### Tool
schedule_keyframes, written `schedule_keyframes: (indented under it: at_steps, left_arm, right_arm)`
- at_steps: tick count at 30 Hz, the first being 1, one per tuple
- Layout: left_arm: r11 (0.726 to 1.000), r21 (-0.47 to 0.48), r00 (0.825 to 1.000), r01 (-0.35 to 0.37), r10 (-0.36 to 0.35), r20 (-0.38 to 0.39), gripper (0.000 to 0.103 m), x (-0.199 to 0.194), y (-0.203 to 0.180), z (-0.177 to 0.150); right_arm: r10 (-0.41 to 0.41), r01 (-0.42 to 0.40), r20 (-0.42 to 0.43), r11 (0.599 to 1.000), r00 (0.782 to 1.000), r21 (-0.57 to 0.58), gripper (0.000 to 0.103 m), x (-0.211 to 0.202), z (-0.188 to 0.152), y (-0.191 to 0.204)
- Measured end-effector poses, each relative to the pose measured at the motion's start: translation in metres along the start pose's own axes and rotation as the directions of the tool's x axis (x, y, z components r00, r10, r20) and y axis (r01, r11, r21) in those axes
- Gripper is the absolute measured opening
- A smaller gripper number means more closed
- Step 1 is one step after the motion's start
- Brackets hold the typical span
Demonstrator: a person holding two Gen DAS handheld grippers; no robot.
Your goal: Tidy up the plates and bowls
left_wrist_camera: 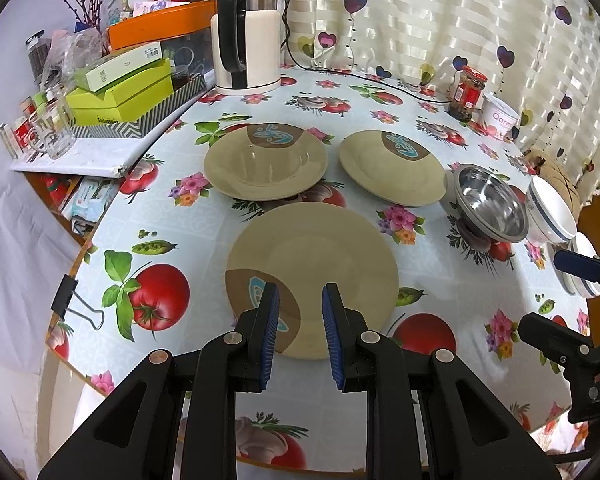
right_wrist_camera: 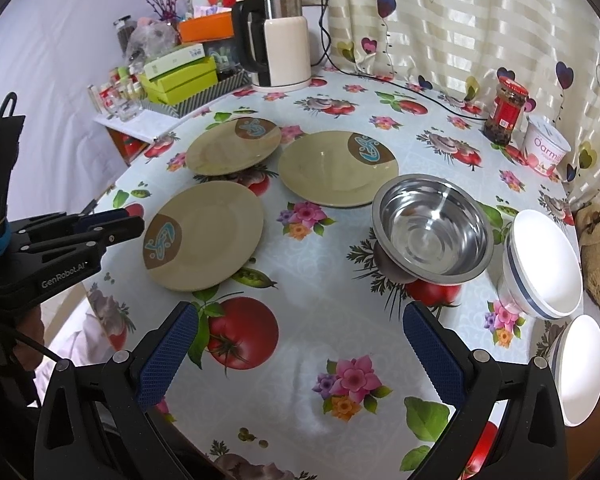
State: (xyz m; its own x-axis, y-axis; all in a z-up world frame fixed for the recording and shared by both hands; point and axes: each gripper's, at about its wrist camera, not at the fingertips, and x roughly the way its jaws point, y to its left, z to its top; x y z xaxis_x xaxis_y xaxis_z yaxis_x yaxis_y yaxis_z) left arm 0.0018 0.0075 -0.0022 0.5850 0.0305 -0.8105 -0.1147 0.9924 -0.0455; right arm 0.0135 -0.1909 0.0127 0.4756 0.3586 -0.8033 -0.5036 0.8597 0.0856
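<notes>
Left wrist view has the left tongs (left_wrist_camera: pixel 301 300) parted and empty above the nearest tan plate (left_wrist_camera: pixel 312 276) on the tabletop (left_wrist_camera: pixel 204 248), right tongs (right_wrist_camera: pixel 300 344) wide too, so nothing's stacked yet and gripping that plate's rim looks next.

Near front edge of counter (right_wrist_camera: pixel 300 344): flat tan ceramic plate (right_wrist_camera: pixel 204 236). Behind it, two tan rimmed plates side by side, left one (right_wrist_camera: pixel 232 146), right one (right_wrist_camera: pixel 336 168), apart. Right of these: stainless steel bowl (right_wrist_camera: pixel 432 228), tilted. Toward right edge: white ceramic bowl (right_wrist_camera: pixel 540 264); second white bowl (right_wrist_camera: pixel 580 368) in front. Back edge: white electric kettle (right_wrist_camera: pixel 280 44).
</notes>
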Motion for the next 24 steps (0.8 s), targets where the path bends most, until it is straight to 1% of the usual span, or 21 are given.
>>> schedule_keyframes:
  at_steps: [24]
  left_arm:
    - [1.0, -0.007, 1.0, 0.005, -0.005, 0.004, 0.023, -0.0028, 0.0019, 0.0006]
  right_arm:
    - [-0.001, 0.001, -0.003, 1.0, 1.0, -0.001, 0.103, 0.0007, 0.0021, 0.0008]
